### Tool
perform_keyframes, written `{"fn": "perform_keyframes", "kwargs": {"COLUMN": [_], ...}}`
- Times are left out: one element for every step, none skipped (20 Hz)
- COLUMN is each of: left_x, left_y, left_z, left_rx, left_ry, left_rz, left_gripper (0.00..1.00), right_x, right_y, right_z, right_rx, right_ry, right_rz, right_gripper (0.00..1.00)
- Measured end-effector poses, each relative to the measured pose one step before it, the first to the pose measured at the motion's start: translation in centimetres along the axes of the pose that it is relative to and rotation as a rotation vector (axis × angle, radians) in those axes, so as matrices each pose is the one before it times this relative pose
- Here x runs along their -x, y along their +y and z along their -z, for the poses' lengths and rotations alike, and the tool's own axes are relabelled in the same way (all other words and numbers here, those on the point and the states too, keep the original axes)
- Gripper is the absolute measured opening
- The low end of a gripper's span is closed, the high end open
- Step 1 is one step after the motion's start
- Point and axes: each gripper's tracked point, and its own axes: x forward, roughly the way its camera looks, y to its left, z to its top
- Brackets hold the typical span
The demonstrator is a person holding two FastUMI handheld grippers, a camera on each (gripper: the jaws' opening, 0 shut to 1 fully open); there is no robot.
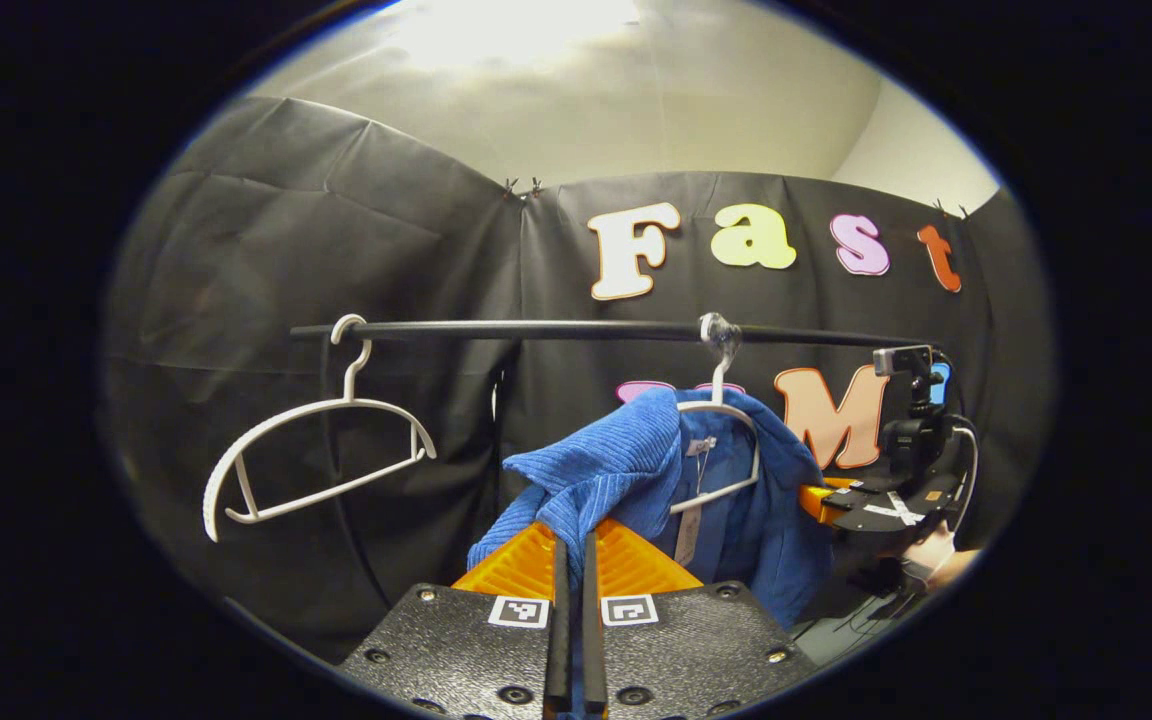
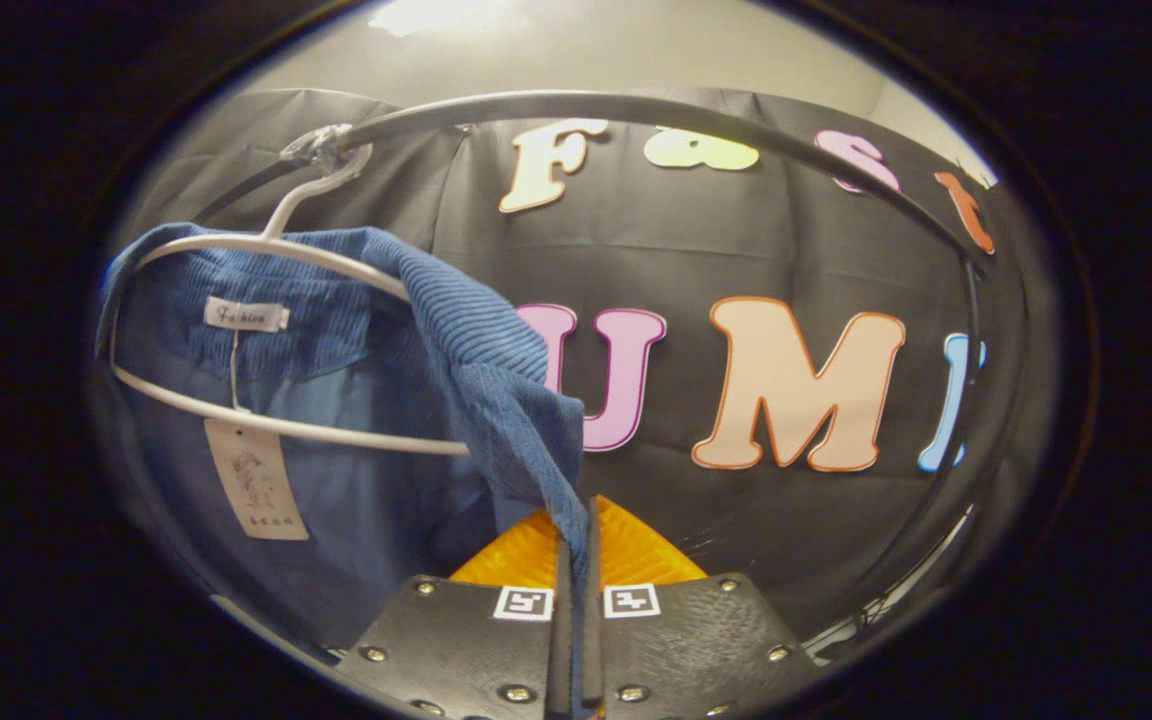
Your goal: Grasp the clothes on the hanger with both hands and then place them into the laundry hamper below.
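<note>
Hangers share one black rail (image 1: 576, 330): at the left an empty white hanger (image 1: 311, 455) hangs tilted, and farther right a second hanger (image 1: 726, 440) carries the blue shirt (image 1: 626, 460), which is where the task's garment is, draped over the hanger's arms with its collar and tags showing inside. In the left gripper view, the left gripper (image 1: 572, 560) reaches up from below and forward, its jaws pressed together on a fold of the shirt at its left shoulder, which bunches and lifts toward the camera; that pinch looks meant to pull the shoulder off the hanger's end. To the right, past the shirt, the other gripper and a bit of the hand holding it show at the shirt's far side. In the right gripper view, the right gripper (image 2: 576, 560) is likewise aimed upward at the rail, its jaws closed on the shirt's right front edge, which hangs down between them from the hanger's arm. With both sides pinched, I judge the grasp step done and the lift off the hanger next; the hamper lies somewhere below.
</note>
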Motion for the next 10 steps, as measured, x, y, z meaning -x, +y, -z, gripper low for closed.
{"fn": "perform_keyframes", "kwargs": {"left_x": [0.091, 0.148, 0.199, 0.233, 0.142, 0.108, 0.179, 0.183, 0.147, 0.198], "left_y": [-0.034, -0.108, -0.005, -0.099, -0.15, -0.17, -0.077, -0.048, -0.008, 0.138], "left_z": [-0.336, -0.436, -0.347, -0.418, -0.397, -0.346, -0.488, -0.418, -0.539, -0.452], "left_rx": [0.01583, 0.01731, 0.01468, 0.01606, 0.01396, 0.01197, 0.00975, 0.01022, 0.00905, 0.00529], "left_ry": [0.00161, 0.00081, 0.00107, 0.00132, 0.00237, -0.00226, -0.00009, -0.00258, -0.00374, -0.00453], "left_rz": [0.01023, 0.01425, 0.01172, 0.01099, 0.01308, 0.00931, 0.01226, 0.0105, 0.00514, 0.00169], "left_gripper": [0.05, 0.04, 0.04, 0.05, 0.04, 0.03, 0.05, 0.07, 0.05, 0.05], "right_x": [-0.138, -0.184, -0.105, -0.165, -0.203, -0.18, -0.08, -0.131, -0.176, -0.204], "right_y": [-0.453, -0.426, -0.281, -0.269, -0.269, -0.294, -0.148, -0.031, -0.129, -0.309], "right_z": [-0.458, -0.502, -0.37, -0.305, -0.185, -0.189, -0.158, -0.09, -0.197, -0.215], "right_rx": [0.00403, -0.00162, -0.00416, -0.00497, -0.00273, 0.00031, -0.00018, -0.00016, -0.00056, -0.00069], "right_ry": [-0.00973, -0.01074, -0.00814, -0.0046, -0.005, -0.00475, -0.00446, -0.00278, -0.00512, -0.0058], "right_rz": [0.00797, 0.00688, 0.00609, 0.00301, 0.00436, 0.00281, 0.00203, 0.00045, 0.00182, 0.00244], "right_gripper": [0.04, 0.04, 0.05, 0.05, 0.04, 0.04, 0.04, 0.04, 0.04, 0.04]}}
